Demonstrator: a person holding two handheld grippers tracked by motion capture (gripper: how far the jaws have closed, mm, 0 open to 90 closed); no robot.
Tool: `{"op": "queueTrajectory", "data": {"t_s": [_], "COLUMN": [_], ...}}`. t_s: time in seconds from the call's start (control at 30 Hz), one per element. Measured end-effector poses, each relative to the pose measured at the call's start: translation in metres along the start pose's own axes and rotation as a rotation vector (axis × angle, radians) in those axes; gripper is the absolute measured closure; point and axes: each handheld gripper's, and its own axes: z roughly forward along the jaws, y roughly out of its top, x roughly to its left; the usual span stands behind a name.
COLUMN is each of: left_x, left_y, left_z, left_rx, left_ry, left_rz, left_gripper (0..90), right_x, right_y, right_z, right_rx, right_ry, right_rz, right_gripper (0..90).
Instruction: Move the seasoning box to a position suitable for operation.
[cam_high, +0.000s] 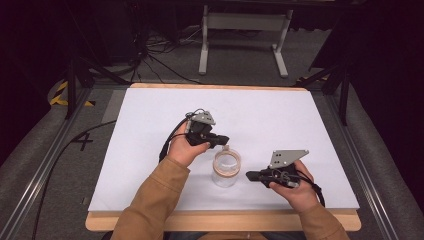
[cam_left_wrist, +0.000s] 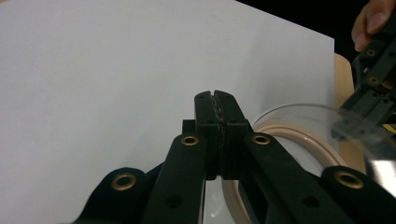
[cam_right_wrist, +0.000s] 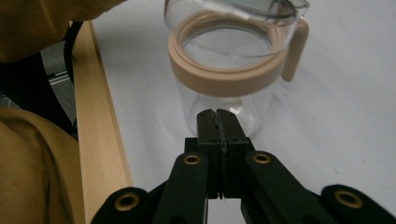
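A clear glass jar (cam_high: 226, 169) with a beige rim stands near the front middle of the white table top (cam_high: 280, 120). Its clear lid (cam_right_wrist: 233, 7) is tipped up behind the rim, with a beige strap (cam_right_wrist: 296, 46) at one side. My left gripper (cam_high: 225, 140) is shut and empty, just behind the jar's left side; in its own view the shut tips (cam_left_wrist: 215, 99) sit left of the jar rim (cam_left_wrist: 299, 135). My right gripper (cam_high: 249, 175) is shut and empty, right of the jar, with its tips (cam_right_wrist: 217, 116) pointing at the glass wall (cam_right_wrist: 224, 105) from a short distance.
The table's wooden front edge (cam_high: 225, 220) runs below the white top. A tan sleeve (cam_right_wrist: 32, 154) lies at the left of the right gripper view. Beyond the table are a white stand (cam_high: 245, 30) and cables (cam_high: 150, 55) on the floor.
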Motion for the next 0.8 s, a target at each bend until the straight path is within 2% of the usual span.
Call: {"op": "queueTrajectory", "data": {"t_s": [0.1,0.23,0.4,0.6,0.77,0.8], "left_x": [0.000,0.001,0.002,0.002,0.001,0.001], "left_y": [0.000,0.000,0.000,0.000,0.000,-0.001], "left_z": [0.000,0.000,0.000,0.000,-0.002,-0.003], "left_rx": [0.022,0.021,0.020,0.010,0.009,-0.006], "left_ry": [0.009,0.010,0.006,-0.008,0.010,0.014], "left_rz": [0.004,0.004,-0.001,-0.011,-0.012,-0.015], "left_gripper": [89.3,89.3,89.3,88.8,87.8,87.2], "right_x": [0.003,0.006,0.007,0.005,0.005,0.005], "right_y": [0.004,0.011,0.018,0.020,0.020,0.020], "right_z": [0.003,0.008,0.013,0.010,0.010,0.010], "right_rx": [-0.014,-0.043,-0.095,-0.149,-0.161,-0.160], "right_ry": [0.011,0.008,-0.011,-0.044,-0.043,-0.042], "right_rz": [-0.008,-0.005,-0.005,0.004,0.007,0.005], "right_gripper": [90.0,90.0,90.0,90.0,90.0,90.0]}}
